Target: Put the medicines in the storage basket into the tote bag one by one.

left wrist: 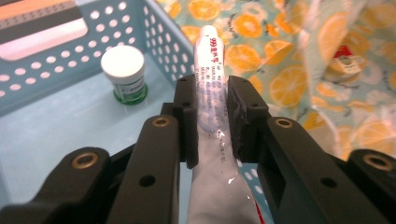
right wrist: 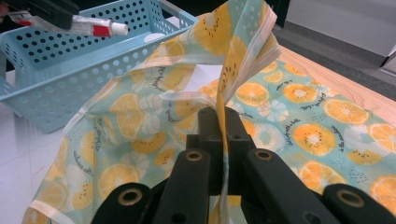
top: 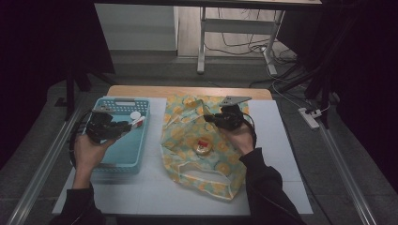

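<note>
1. One white-capped jar stands in the blue basket; my left gripper pinches a tube above it.
2. Right gripper clamps the orange-print bag's edge; a round tin lies on the bag, label unreadable.

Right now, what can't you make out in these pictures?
- Tube: left gripper view, its rear end is cut off by the bottom edge; the fingers cover its sides.
- Small jar: label print too small to read.
- Round item on the bag: high view, too small to identify.
- Basket floor: the left hand hides part.
</note>
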